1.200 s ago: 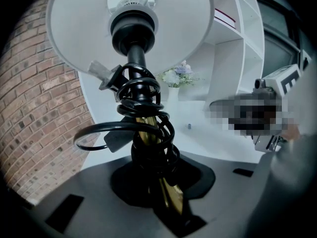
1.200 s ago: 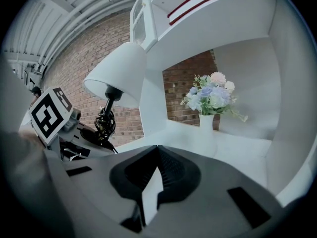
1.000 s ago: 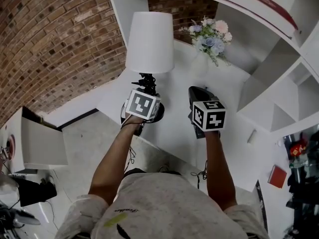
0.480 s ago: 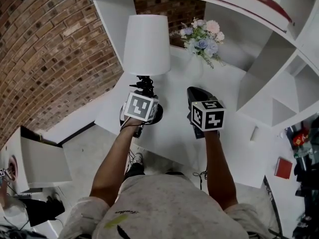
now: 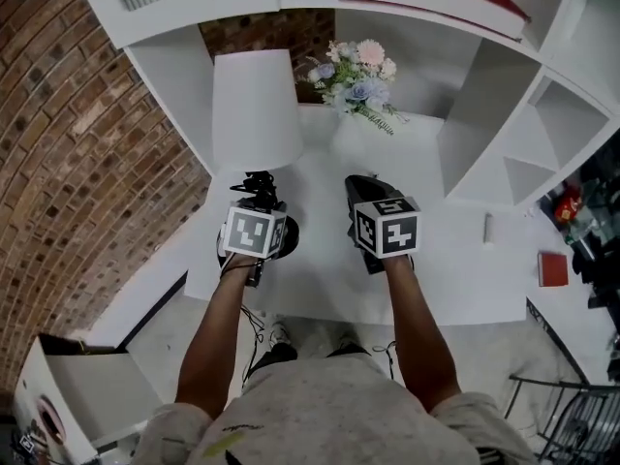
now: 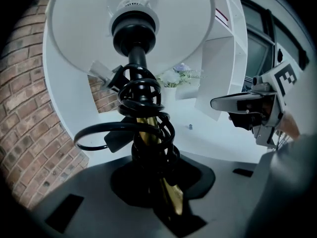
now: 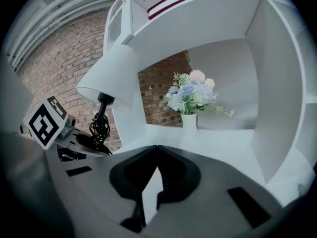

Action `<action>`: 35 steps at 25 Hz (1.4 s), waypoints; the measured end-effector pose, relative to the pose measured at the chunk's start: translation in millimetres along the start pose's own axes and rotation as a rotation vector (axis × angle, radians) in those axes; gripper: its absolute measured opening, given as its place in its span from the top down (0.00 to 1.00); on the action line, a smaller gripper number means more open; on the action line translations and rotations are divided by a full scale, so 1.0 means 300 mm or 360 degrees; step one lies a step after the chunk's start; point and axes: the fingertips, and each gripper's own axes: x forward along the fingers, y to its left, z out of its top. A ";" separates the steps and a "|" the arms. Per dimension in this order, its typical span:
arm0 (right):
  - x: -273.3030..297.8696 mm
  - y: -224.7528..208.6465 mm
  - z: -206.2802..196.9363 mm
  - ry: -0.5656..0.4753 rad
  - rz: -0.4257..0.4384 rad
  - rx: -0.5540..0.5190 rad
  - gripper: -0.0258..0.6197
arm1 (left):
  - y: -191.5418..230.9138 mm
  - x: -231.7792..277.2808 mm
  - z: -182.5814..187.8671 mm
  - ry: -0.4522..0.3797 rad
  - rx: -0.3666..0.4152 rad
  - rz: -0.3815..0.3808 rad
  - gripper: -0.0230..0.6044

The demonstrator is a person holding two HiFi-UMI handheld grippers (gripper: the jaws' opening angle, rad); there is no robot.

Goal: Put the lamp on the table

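**A:** Head view first: our left gripper (image 5: pixel 260 194) is clamped on the lamp (image 5: pixel 254 105), left of centre, over the white table (image 5: pixel 320 279). We can't tell if the base touches down.

**B:** Yep, left gripper view shows the jaws pinching its stem, bottom centre. In the right gripper view our right gripper (image 7: pixel 157 150) is closed on nothing, with flowers (image 7: pixel 190 95) mid-frame.

- Bright, even, diffuse light is seen throughout; no hard shadows are cast on the white table (image 5: pixel 455 279).
- On the lamp (image 6: pixel 143 83), the shade's underside is nearly blown out and the cord is reduced to a silhouette.
- Heavy fisheye bending and black corner vignetting are seen in both gripper views.
- Brick wall (image 5: pixel 87 163) courses are curved at the head view's edge.
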 end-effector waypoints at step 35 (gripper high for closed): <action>-0.097 0.183 -0.047 -0.0050 -0.0584 0.0140 0.96 | 0.081 0.065 -0.037 -0.0040 0.0396 -0.0477 0.81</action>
